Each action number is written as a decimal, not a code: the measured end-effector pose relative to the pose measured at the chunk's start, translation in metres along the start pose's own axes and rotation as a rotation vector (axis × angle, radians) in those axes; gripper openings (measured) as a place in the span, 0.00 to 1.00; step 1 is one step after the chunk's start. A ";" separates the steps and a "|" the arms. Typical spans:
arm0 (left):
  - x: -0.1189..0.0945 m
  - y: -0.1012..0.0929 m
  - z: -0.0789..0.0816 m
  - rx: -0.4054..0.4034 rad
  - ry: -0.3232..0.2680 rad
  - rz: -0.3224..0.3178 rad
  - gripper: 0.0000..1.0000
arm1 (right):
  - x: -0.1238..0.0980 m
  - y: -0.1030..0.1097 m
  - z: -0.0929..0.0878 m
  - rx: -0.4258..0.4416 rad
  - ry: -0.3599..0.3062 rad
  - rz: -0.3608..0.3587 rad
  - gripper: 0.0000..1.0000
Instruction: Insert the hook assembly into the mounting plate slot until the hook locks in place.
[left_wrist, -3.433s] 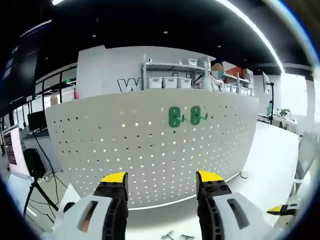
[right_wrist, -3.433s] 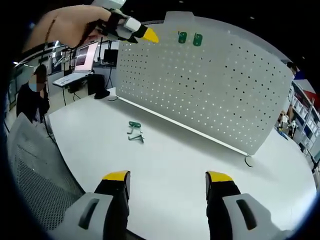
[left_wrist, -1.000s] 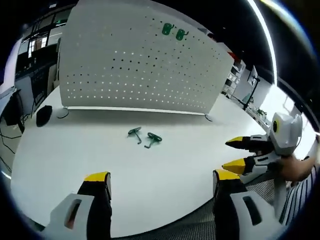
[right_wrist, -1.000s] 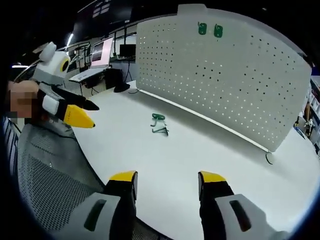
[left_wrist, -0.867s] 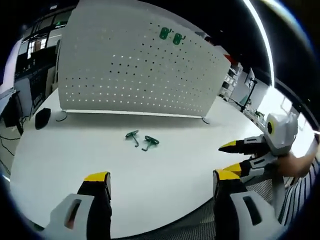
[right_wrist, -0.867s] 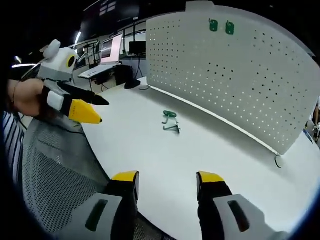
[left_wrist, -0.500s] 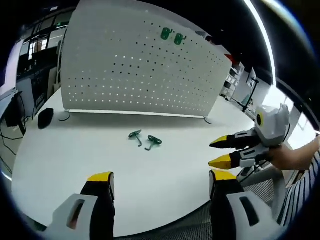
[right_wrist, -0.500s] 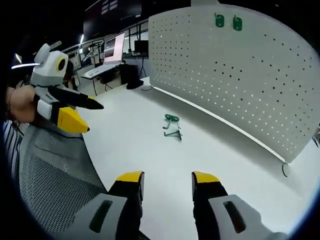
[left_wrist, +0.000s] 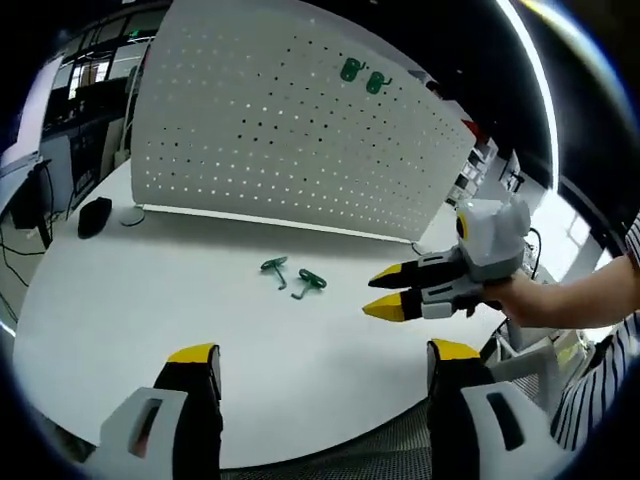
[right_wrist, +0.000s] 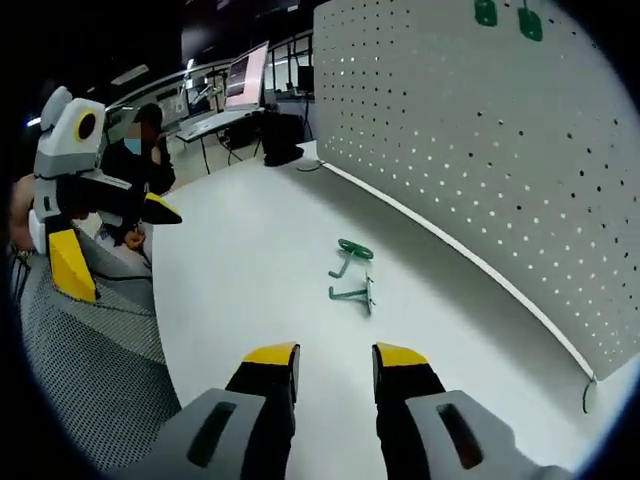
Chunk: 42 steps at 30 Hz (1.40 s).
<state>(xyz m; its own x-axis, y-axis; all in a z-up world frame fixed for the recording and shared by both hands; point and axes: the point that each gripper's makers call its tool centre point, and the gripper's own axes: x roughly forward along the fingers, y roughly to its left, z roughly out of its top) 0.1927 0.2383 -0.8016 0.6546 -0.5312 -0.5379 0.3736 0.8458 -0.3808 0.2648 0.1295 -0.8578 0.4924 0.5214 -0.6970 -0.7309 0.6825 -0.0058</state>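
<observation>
Since approx half a sec ago the right gripper (left_wrist: 388, 293) has pushed further out over the table (left_wrist: 120, 300) in the left gripper view, its yellow tips now pointing toward the two loose green hooks (left_wrist: 291, 279), though clearly short of them, w/ bare tabletop between. Its jaws sit narrow, only a slim gap between the tips, nothing in them. A hand (left_wrist: 500, 295) w/ a bare forearm carries it from the right edge; a striped sleeve (left_wrist: 600, 400) shows low right. Left gripper (left_wrist: 320, 362) rises from the bottom, jaws spread wide, holding nothing, well back from the hooks. Behind the hooks stands the white perforated mounting plate (left_wrist: 280, 130), upright on the table, w/ two green hooks already mounted (left_wrist: 362, 78) near its top edge. A small dark object (left_wrist: 95, 215) and a round pad (left_wrist: 131, 215) lie at the plate's left end.

Right gripper view: right gripper (right_wrist: 335, 356), jaws close together compared w/ 0.5 s back, gap narrow, empty. Just ahead of them, apart, the two loose green hooks (right_wrist: 353, 273) lie side by side on the table (right_wrist: 230, 250), near the plate's foot. Mounting plate (right_wrist: 470, 150) runs along the right side; mounted green hooks (right_wrist: 508, 18) at the very top, partly cut off. Left gripper (right_wrist: 110, 240) hangs at far left, off the table edge over a mesh chair back (right_wrist: 90, 370), jaws wide apart, empty. Monitors (right_wrist: 245, 85) and a seated person (right_wrist: 140, 160) in the background.
</observation>
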 end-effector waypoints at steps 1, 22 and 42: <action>-0.001 0.000 0.000 -0.002 -0.003 0.003 0.86 | 0.006 0.000 0.001 -0.016 0.012 0.009 0.27; 0.000 -0.001 -0.002 -0.086 0.007 0.004 0.87 | 0.065 -0.026 0.004 -0.117 0.118 0.036 0.16; -0.001 0.001 -0.001 -0.108 0.001 0.004 0.81 | 0.073 -0.030 0.011 -0.169 0.200 0.050 0.02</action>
<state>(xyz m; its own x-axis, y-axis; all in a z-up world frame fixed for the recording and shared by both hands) 0.1913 0.2395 -0.8023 0.6551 -0.5278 -0.5406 0.2980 0.8380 -0.4571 0.3278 0.1526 -0.9004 0.3628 0.4295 -0.8270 -0.8288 0.5543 -0.0757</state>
